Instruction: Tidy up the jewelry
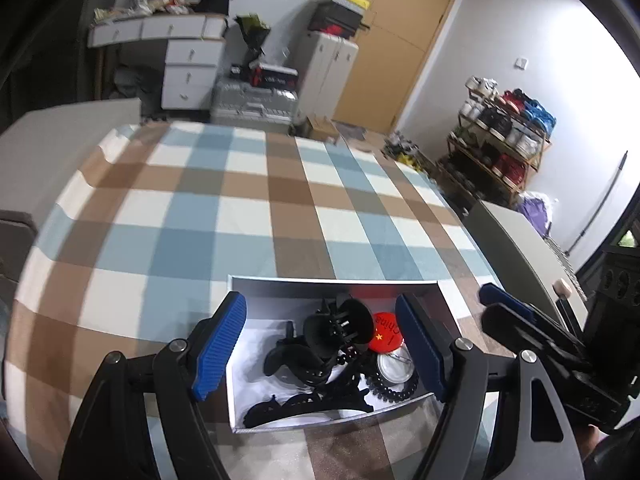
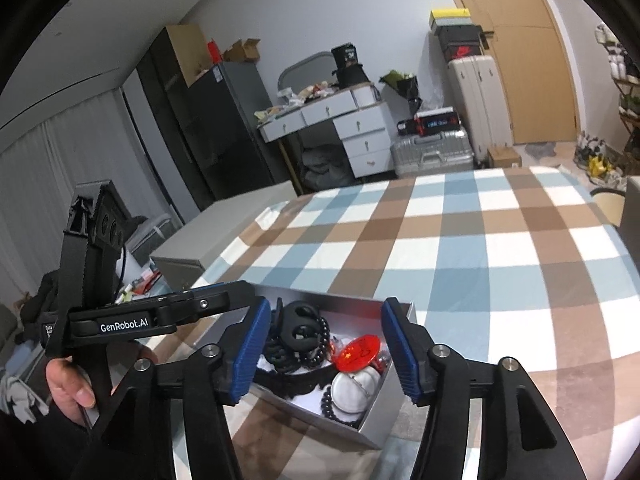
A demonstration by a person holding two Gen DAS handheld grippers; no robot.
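A shallow white box [image 1: 332, 282] sits on the checked tablecloth near the front edge; it also shows in the right wrist view [image 2: 376, 420]. It holds black claw hair clips [image 1: 336, 328], a black bead bracelet [image 2: 320, 340], a black spiral hair tie [image 1: 394, 392], a red round badge [image 1: 385, 332] and a silver round badge [image 2: 354, 390]. My left gripper [image 1: 320, 346] is open above the box, empty. My right gripper [image 2: 326, 354] is open above the box, empty. The right gripper also shows at the right in the left wrist view [image 1: 520, 320].
The checked tablecloth [image 1: 248, 216] spreads far beyond the box. Grey cabinets stand at the table's sides [image 1: 516, 248]. A white desk [image 2: 340, 116], suitcases [image 2: 432, 152], a shoe rack [image 1: 500, 140] and a door [image 1: 404, 40] line the room behind.
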